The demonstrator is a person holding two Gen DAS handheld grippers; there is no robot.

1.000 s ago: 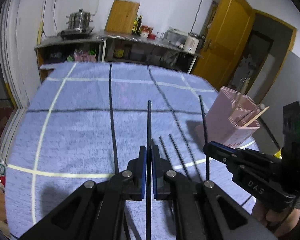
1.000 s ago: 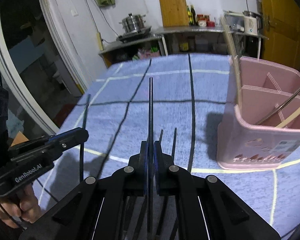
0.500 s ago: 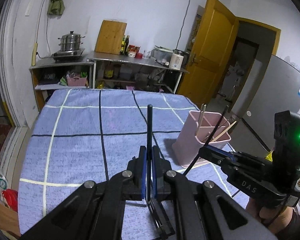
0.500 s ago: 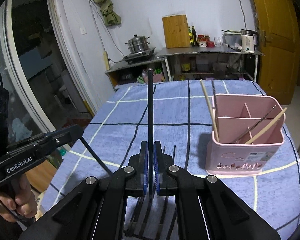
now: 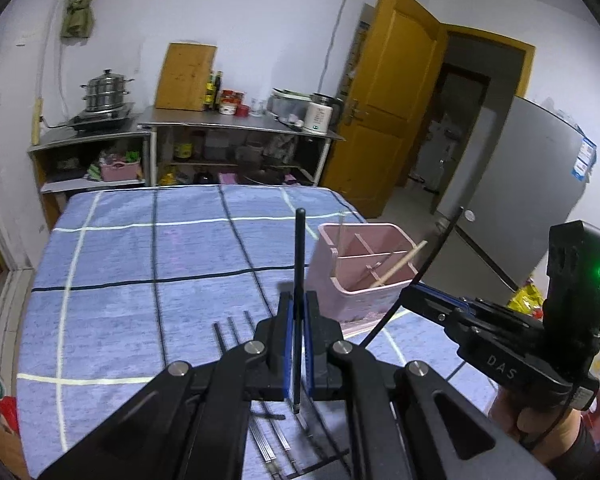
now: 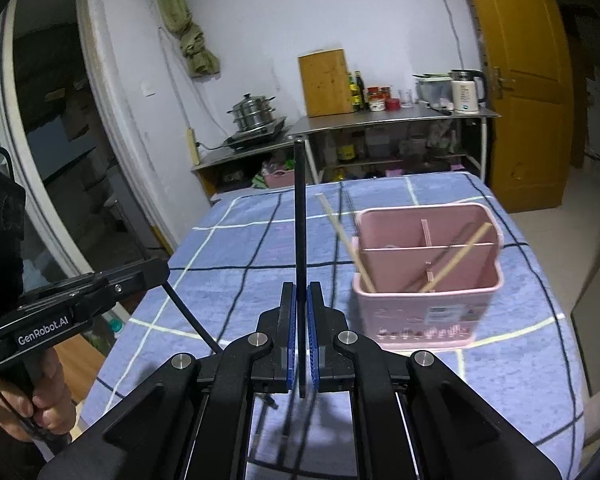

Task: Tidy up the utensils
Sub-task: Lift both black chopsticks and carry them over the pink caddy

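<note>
- The left gripper [image 5: 298,344] has its blue-padded jaws clamped on a black chopstick [image 5: 299,264] that stands upright at the centre of the left wrist view, its tip reaching above the jaws
- The right gripper [image 6: 301,340] is likewise clamped on a second black chopstick [image 6: 299,216], upright in the middle of the right wrist view
- In the left view the right gripper appears at the right edge, its chopstick slanting up toward the upper right; in the right view the left gripper sits at the left edge, its chopstick slanting down toward the centre
- The pink utensil holder [image 6: 428,312] stands on the blue checked tablecloth [image 6: 236,248], right of centre in the right view and just right of centre in the left view [image 5: 364,292]
- Thin walls divide the holder into compartments; pale wooden chopsticks [image 6: 456,258] lean inside it, one against its left rim, along with a thin dark utensil
- More thin sticks [image 5: 230,330] lie flat on the cloth, lower centre of the left view, partly hidden by the gripper
</note>
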